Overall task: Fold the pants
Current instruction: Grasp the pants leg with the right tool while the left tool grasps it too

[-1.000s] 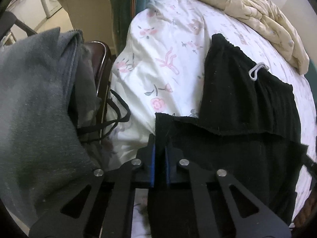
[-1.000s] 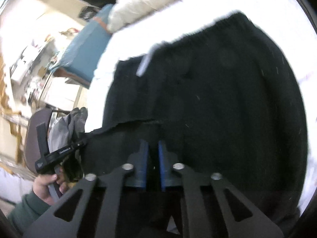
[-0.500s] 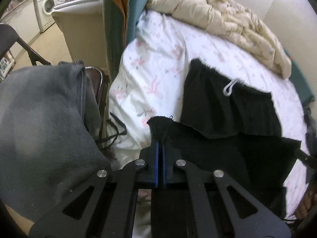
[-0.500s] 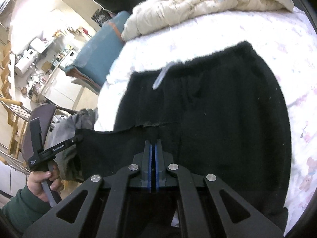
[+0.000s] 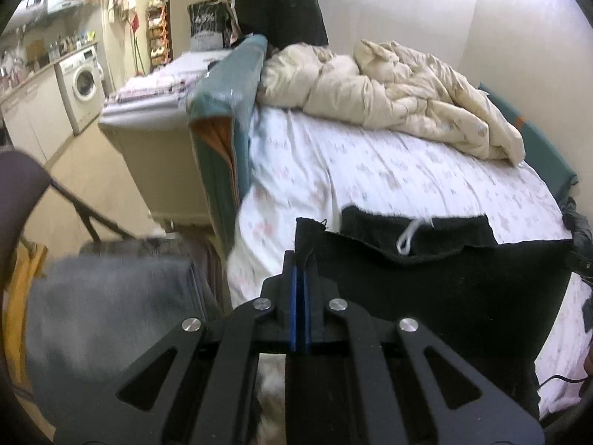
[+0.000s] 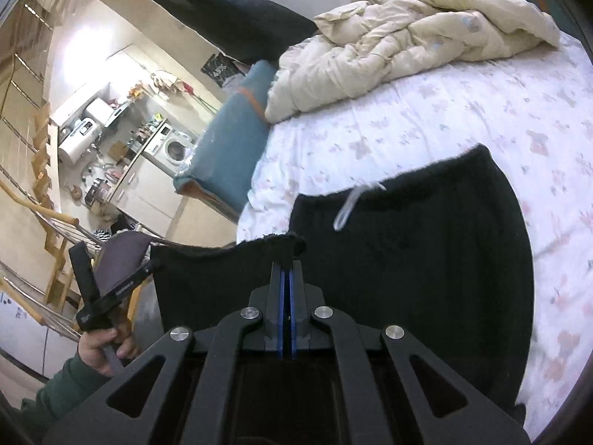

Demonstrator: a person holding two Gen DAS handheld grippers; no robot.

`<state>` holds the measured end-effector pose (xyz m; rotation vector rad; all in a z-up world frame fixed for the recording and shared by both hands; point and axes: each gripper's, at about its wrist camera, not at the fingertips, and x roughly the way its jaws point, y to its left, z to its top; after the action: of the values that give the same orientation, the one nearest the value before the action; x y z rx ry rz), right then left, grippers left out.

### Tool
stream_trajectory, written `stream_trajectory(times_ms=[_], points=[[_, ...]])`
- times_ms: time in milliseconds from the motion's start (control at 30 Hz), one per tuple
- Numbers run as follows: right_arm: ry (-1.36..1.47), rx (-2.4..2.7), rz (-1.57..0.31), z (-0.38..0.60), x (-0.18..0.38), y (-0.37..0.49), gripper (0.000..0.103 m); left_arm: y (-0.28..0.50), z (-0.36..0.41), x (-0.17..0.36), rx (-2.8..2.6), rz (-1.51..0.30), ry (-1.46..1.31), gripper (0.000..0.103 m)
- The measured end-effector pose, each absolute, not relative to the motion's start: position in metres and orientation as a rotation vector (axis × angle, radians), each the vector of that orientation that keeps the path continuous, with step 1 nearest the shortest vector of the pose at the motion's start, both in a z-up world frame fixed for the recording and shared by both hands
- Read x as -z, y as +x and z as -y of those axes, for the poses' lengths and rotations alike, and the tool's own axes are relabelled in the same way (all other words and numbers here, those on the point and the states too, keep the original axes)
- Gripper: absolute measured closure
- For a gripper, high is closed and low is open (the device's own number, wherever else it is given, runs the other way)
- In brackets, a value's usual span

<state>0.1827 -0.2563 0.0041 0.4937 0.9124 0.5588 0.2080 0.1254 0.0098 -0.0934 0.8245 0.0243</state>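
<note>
Left gripper [image 5: 299, 270] and right gripper [image 6: 285, 272] each pinch one corner of the black pants' [image 6: 426, 244] hem, lifted over the waistband [image 5: 415, 222] lying on the floral bedsheet [image 5: 370, 170]. Judgement: keep the edge taut, corners level, then lay them flush along the waistband.

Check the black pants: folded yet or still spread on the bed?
Mid-fold. The left gripper and right gripper are each shut on the pants hem, lifted taut above the waistband half lying on the bed.
</note>
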Motion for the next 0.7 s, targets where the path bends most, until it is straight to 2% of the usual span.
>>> stream_trajectory(times_ms=[100, 233, 500, 700], points=[[0.445, -0.517, -0.910, 0.252, -0.001, 0.209, 0.102, 0.240, -0.116, -0.005, 0.014, -0.830, -0.053, 0.102], [0.449, -0.417, -0.929, 0.270, 0.025, 0.249, 0.102, 0.289, -0.072, 0.034, 0.083, -0.886, 0.105, 0.102], [0.439, -0.316, -0.957, 0.309, 0.069, 0.295, 0.102, 0.362, -0.034, 0.068, 0.111, -0.907, 0.138, 0.102], [0.401, -0.256, -0.986, 0.313, 0.109, 0.344, 0.102, 0.413, -0.034, 0.119, 0.045, -0.959, 0.144, 0.102]])
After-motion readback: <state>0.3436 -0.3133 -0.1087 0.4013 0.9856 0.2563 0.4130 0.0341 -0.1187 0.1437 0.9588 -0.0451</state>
